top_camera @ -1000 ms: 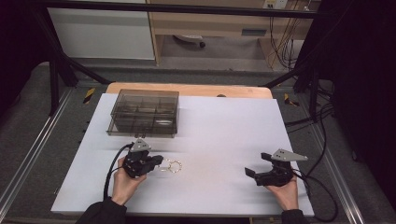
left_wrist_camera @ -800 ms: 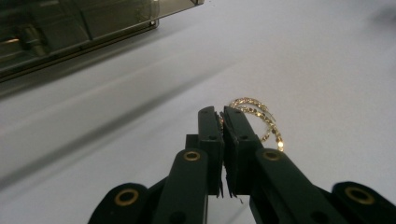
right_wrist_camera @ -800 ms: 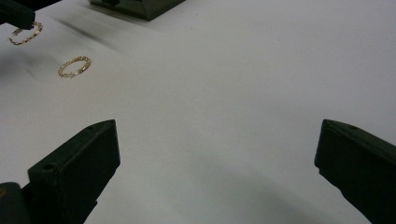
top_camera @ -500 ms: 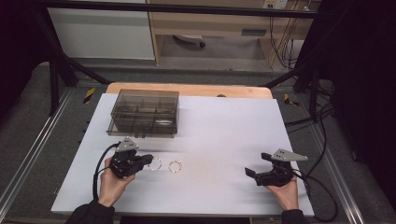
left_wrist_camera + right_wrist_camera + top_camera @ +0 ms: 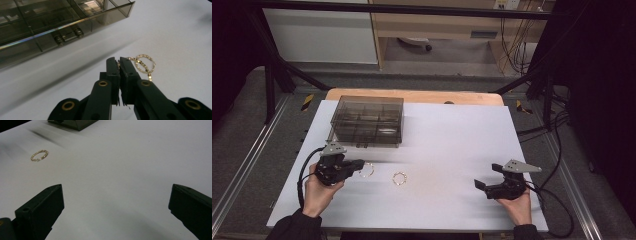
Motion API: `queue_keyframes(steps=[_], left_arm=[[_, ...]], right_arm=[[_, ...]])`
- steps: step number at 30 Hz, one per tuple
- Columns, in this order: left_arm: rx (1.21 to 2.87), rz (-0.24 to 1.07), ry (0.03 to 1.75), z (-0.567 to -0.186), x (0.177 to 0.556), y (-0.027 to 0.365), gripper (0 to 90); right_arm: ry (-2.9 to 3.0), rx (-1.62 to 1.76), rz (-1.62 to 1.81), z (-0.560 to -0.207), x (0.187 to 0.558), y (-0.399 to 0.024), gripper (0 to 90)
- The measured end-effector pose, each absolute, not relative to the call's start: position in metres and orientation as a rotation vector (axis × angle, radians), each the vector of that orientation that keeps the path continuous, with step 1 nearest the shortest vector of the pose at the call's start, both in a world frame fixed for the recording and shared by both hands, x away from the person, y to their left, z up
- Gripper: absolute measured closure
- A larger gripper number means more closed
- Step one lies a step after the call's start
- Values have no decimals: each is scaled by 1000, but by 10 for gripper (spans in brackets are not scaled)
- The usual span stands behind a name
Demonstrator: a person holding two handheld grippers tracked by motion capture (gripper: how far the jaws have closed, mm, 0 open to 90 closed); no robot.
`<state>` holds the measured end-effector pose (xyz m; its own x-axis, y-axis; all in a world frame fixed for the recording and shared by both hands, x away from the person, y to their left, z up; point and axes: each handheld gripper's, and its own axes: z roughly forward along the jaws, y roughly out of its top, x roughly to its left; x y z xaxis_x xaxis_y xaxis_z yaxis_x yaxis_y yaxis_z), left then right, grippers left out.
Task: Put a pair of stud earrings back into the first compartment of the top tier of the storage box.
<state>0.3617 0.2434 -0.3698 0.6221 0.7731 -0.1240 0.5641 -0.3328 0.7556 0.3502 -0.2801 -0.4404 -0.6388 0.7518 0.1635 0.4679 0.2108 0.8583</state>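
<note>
The white table [image 5: 447, 145] carries a smoky clear box [image 5: 368, 120] toward its far left, long side running across the table, split into compartments; what lies in them cannot be made out. Two small latches on the box's near wall face the left gripper. The left gripper [image 5: 358, 166] sits just in front of the box, jaws pointing right along the table, pressed together on the edge of a gold bracelet [image 5: 142, 65]. The bracelet hangs from the jaw tips as a small loop of chain, its ring extending beyond them, away from the hand, near the table surface. A second gold bracelet [image 5: 399, 178] lies flat on the table a little to the right, apart from the first, with bare tabletop around it. The right gripper [image 5: 486, 184] rests well apart at the table's near right, jaws spread wide with nothing between them, pointing left toward the lying bracelet.
</note>
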Motion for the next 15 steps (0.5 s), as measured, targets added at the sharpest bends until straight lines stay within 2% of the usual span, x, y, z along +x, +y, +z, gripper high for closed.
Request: queue_keyframes(steps=[9,15], left_arm=[[2033,373,1040,-358,367,257,857],[2010,355,1075,-347,371,267,857]], right_arm=[[2196,1146,1399,-440,350,-280,5],[2197,1146,1396,-440,350,-281,5]])
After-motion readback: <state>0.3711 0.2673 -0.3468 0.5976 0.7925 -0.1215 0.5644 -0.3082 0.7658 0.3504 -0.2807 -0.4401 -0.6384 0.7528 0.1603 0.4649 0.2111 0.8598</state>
